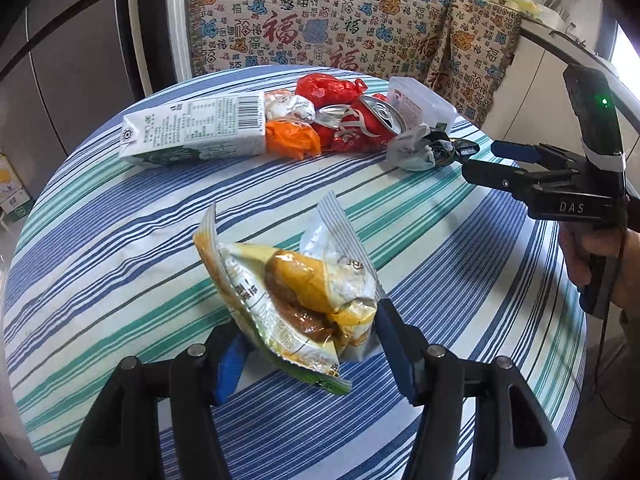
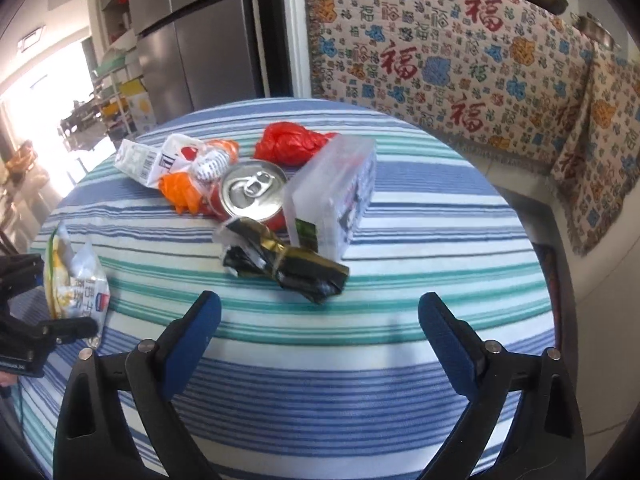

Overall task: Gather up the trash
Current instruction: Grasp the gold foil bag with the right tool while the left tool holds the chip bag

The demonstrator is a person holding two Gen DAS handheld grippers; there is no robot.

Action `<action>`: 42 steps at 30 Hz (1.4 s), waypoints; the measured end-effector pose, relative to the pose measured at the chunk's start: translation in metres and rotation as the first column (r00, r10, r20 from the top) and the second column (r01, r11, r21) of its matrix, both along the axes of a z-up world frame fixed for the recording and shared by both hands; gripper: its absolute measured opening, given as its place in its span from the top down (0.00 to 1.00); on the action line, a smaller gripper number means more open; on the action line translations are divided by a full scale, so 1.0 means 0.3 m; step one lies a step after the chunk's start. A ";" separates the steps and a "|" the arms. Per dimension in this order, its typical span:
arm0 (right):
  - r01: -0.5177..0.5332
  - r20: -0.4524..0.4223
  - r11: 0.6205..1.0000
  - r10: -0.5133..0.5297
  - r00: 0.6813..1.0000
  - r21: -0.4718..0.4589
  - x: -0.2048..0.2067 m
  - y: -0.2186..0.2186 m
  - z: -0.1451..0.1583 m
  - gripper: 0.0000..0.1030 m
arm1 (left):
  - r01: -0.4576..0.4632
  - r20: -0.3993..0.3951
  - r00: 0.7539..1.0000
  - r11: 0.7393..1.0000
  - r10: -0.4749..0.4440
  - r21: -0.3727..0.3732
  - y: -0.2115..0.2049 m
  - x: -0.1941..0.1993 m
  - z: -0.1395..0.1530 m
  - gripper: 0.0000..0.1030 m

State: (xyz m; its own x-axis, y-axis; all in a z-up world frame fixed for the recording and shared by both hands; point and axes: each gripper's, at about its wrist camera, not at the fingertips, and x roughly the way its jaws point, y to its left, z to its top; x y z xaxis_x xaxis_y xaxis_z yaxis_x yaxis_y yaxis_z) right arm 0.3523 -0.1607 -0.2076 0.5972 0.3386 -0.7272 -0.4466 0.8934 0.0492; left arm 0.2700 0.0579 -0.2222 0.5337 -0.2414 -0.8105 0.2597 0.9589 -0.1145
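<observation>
Crumpled yellow snack wrapper [image 1: 296,296] apart; carton [image 1: 192,130], cans [image 1: 370,120], bags [image 1: 328,86] heaped.

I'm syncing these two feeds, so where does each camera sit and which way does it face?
Left wrist: on the left gripper, facing across the striped table; fingers close around a yellow snack wrapper; right gripper at right.
Right wrist: on the open right gripper, facing a black wrapper.
Shared: red can.

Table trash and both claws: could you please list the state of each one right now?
Left claw: shut on snack wrapper.
Right claw: open, holding nothing.
Snack wrapper: torn open, crumpled.
Can: opened, on its side.
Carton: lying flat.
Black wrapper: crumpled, on the table.
Red bag: bunched up.
Orange bag: bunched up.
Plastic box: on its side.
</observation>
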 end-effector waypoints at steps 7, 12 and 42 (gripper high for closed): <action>-0.358 -0.121 0.923 0.375 0.919 0.144 -0.131 0.112 0.001 0.41 | -0.058 0.009 0.998 0.997 0.059 -0.050 0.070 0.006 0.000 0.40; -0.349 -0.062 0.936 0.351 0.934 0.043 -0.193 0.120 0.010 0.22 | -0.048 0.004 0.999 0.998 0.049 -0.039 0.075 0.005 0.002 0.38; -0.190 -0.149 0.982 0.191 0.970 0.020 -0.035 0.310 -0.038 0.42 | -0.104 0.032 0.994 0.993 0.106 -0.063 0.151 0.036 0.014 0.27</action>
State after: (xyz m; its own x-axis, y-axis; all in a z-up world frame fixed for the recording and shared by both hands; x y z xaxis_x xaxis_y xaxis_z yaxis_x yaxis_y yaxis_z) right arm 0.3417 -0.0676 -0.2190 0.4062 0.4397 -0.8011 -0.5955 0.7923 0.1329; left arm 0.2808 0.1032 -0.2180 0.5868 -0.2307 -0.7762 0.1630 0.9726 -0.1658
